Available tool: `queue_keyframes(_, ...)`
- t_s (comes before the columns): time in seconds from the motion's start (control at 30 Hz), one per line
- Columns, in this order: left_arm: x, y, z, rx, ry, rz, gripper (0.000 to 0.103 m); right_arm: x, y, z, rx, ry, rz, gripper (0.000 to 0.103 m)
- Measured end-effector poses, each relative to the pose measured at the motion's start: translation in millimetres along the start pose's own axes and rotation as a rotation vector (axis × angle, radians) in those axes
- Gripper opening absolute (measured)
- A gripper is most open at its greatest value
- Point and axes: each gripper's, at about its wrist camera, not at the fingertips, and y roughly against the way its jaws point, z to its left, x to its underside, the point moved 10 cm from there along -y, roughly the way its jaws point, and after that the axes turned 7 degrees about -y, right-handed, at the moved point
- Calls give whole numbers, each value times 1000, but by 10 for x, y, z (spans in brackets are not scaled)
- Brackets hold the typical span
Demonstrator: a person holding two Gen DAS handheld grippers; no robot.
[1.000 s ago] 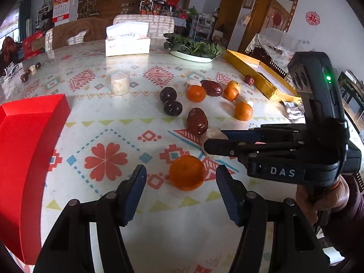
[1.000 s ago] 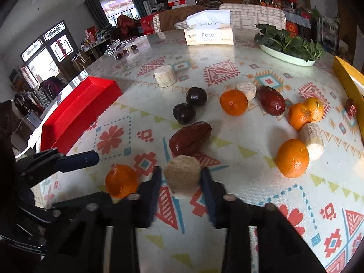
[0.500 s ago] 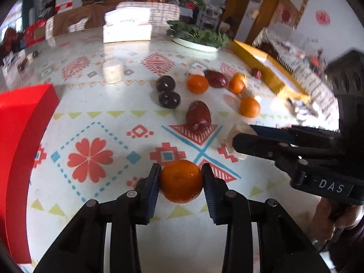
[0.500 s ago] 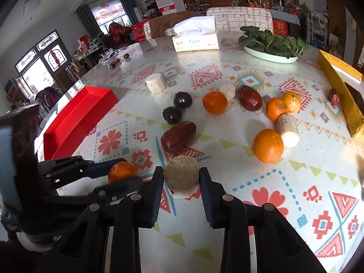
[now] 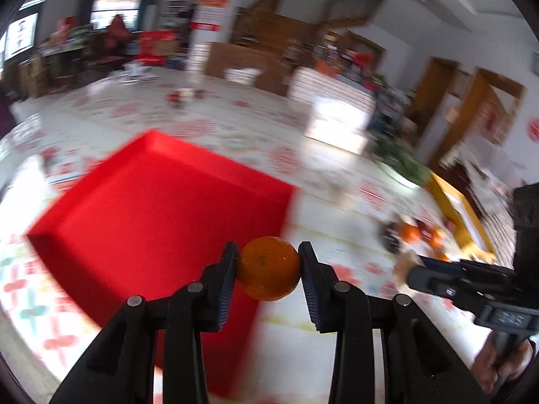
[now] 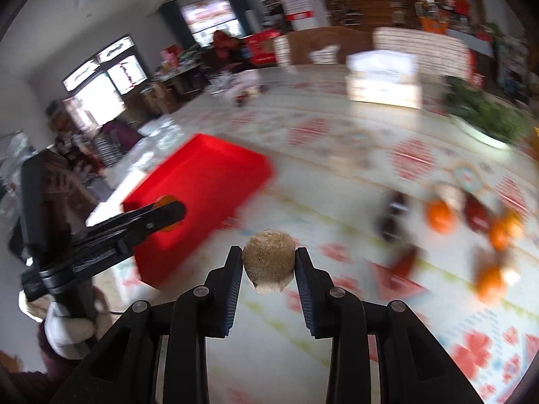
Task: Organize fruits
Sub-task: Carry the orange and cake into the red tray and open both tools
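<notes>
My left gripper (image 5: 268, 267) is shut on an orange (image 5: 268, 268) and holds it in the air at the right edge of the red tray (image 5: 145, 222). My right gripper (image 6: 268, 267) is shut on a tan, rough round fruit (image 6: 268, 266) and holds it above the patterned tablecloth, to the right of the red tray (image 6: 205, 181). The left gripper with its orange shows in the right wrist view (image 6: 165, 213) over the tray's near corner. Several oranges and dark fruits (image 6: 468, 215) lie blurred on the table at the right.
A white tissue box (image 6: 384, 79) stands at the back of the table. A plate of green leaves (image 6: 485, 121) is at the back right. A yellow box (image 5: 458, 208) lies at the right. Chairs and shelves stand beyond the table.
Both grippers have lifted their fruit off the table and swung left toward the red tray. The views are blurred from the motion.
</notes>
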Motion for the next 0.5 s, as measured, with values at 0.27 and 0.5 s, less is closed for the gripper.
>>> queue_keyframes(0.27, 145, -49, 955, -127, 141, 41, 35, -91, -880, 950, -90, 112, 78, 35)
queue_keyframes(0.5, 204, 17, 1239, -138, 196, 36, 43, 1, -1398, 1208, -94, 133, 135, 35)
